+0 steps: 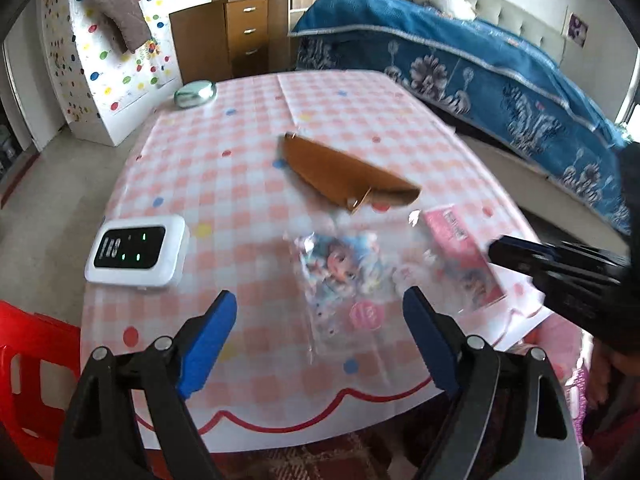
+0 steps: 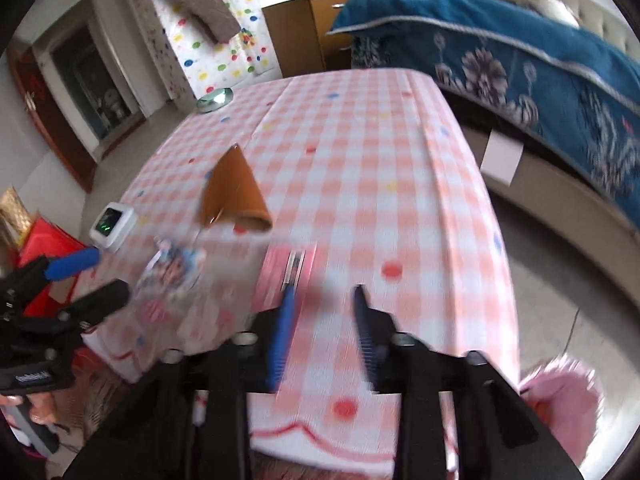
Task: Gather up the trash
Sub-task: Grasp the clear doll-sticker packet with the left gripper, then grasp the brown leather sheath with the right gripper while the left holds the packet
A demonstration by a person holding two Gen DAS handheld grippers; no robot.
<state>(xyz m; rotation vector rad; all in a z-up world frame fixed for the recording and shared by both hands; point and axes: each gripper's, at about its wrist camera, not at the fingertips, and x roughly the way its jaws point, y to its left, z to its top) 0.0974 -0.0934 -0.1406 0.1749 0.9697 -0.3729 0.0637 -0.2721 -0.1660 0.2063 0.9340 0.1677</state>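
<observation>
The left gripper [image 1: 320,312] is being held above the near edge of a table [image 1: 248,128] covered in a pink checked cloth, its blue-padded fingers [image 1: 208,336] standing wide apart with nothing between them. Just beyond the gap, at about 12 o'clock from the gripper, a clear cartoon-printed wrapper [image 1: 344,272] is lying flat on the cloth. At 2 o'clock from it a pink packet [image 1: 460,248] is lying, partly inside clear film, and the tip of the right gripper [image 1: 520,254] is being seen touching or just over that packet's right end; which of the two cannot be told.

In the right wrist view the right gripper [image 2: 324,292] is being shown blurred, its fingers [image 2: 286,320] standing moderately apart with only cloth visible between them. The pink packet [image 2: 288,268] is lying just past the left fingertip, at 11 o'clock. The cartoon wrapper [image 2: 176,264] is lying at 9 o'clock, beside the left gripper [image 2: 100,276], whose fingers are open.

A brown paper cone [image 1: 344,176] is lying on its side near the table's middle, at 12 o'clock from the wrapper. A white device [image 1: 138,256] with green lights is resting at 9 o'clock near the left edge, and a small round mirror [image 1: 196,94] is lying at the far left corner. A red chair [image 1: 28,360] is standing at 7 o'clock, and a bed with a blue blanket [image 1: 500,72] is being seen at 2 o'clock.
</observation>
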